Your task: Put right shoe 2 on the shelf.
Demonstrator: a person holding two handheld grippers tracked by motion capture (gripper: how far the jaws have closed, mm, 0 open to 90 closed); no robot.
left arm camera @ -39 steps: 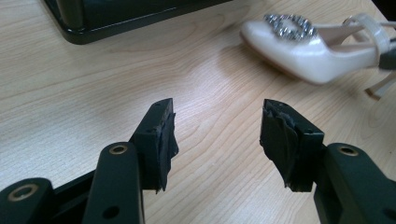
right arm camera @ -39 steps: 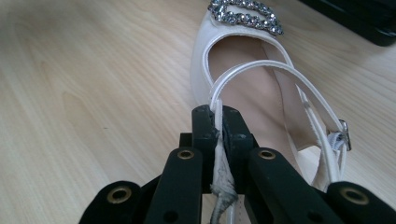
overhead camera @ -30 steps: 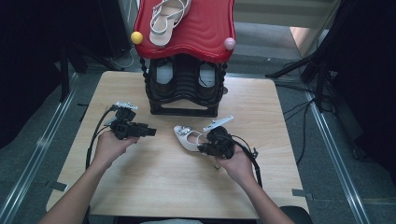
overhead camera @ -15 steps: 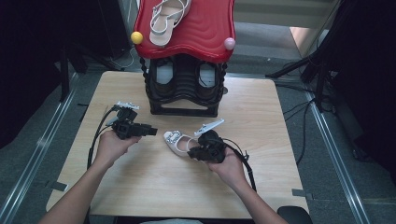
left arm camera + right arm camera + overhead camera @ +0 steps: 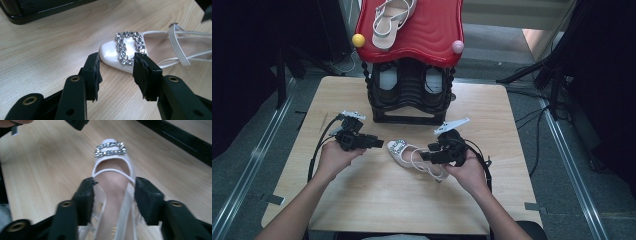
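Dark floor with cables rings our pale wooden tabletop (image 5: pixel 362 210); at its far edge stands a black rack (image 5: pixel 409 97) under a red tray (image 5: pixel 432 35) bearing a sandal (image 5: pixel 392 22). Mid-tabletop lies the white shoe (image 5: pixel 414 159), its long axis across us, jewelled toe pointing left. Our left gripper (image 5: pixel 374 143) holds half-open fingers (image 5: pixel 92 75) just before the toe. Our right gripper (image 5: pixel 427 156) has just been opening, fingers (image 5: pixel 86 200) straddling the shoe's straps. Bare wood lies open near us.
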